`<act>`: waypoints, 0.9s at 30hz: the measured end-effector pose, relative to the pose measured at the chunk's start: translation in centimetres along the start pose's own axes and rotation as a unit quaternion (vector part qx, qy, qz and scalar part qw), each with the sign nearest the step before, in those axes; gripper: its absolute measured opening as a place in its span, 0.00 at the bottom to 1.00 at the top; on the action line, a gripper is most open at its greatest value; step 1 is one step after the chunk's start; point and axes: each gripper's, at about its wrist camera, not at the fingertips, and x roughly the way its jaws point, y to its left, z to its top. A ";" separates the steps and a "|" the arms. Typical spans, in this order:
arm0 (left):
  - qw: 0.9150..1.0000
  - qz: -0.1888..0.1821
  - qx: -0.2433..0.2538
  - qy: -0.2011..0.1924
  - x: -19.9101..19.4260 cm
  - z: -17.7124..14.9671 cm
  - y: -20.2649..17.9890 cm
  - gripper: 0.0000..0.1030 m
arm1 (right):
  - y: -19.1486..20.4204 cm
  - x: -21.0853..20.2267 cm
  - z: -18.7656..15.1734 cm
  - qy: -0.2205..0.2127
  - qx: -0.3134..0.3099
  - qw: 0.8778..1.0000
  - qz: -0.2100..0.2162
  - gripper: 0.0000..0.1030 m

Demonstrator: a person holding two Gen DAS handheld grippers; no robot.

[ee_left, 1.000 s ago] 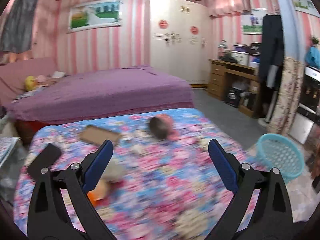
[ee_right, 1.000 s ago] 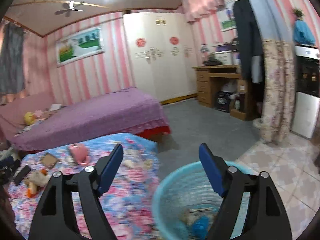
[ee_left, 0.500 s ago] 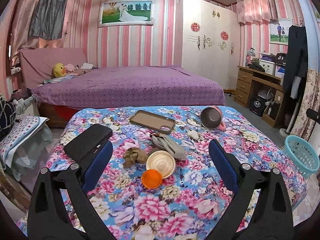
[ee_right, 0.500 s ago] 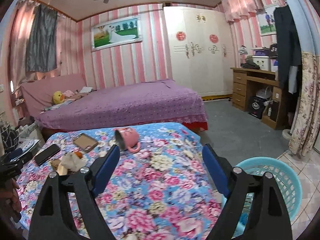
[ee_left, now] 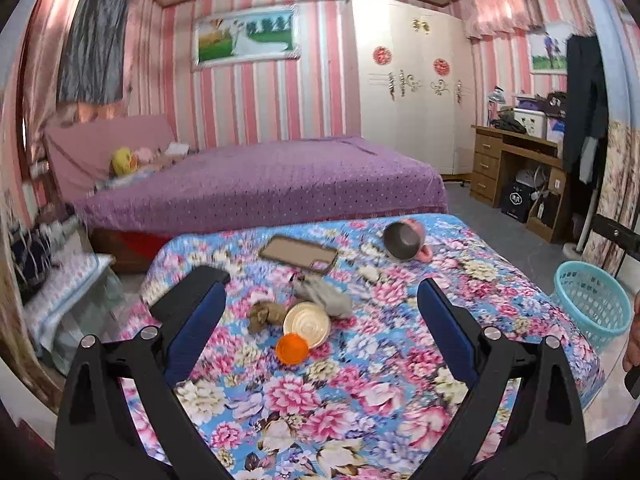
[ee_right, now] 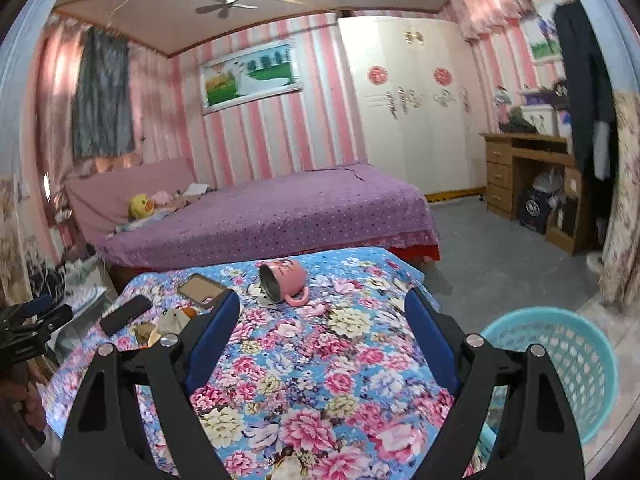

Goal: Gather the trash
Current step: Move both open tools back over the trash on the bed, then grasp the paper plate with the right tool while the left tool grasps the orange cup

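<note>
Orange cap point(ee_left: 292, 348) and cream lid point(ee_left: 306, 319) at frame centre, touching on the floral cloth point(ee_left: 360, 380), look light, stiff and slick, so pinch across their rims; left gripper point(ee_left: 320, 326) and right gripper point(ee_right: 323, 334) both spread, empty; basket point(ee_left: 592, 304) at right.

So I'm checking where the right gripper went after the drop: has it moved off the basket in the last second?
Yes. The right gripper swung left, off the teal basket, and now hangs open over the floral tablecloth.
</note>
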 end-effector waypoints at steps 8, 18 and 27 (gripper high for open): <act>0.999 -0.032 0.003 -0.004 -2.2 -2.2 -3.7 0.91 | -1.6 -0.9 -0.3 -0.002 0.037 0.999 -0.001 0.81; 0.999 -0.043 0.021 -0.014 -2.2 -1.8 -5.1 0.91 | -1.9 -0.5 -0.4 -0.001 0.026 1.000 0.008 0.81; 0.999 -0.032 -0.001 -0.016 0.0 -0.9 -3.7 0.91 | -1.5 2.6 0.0 -0.014 0.013 0.999 0.028 0.81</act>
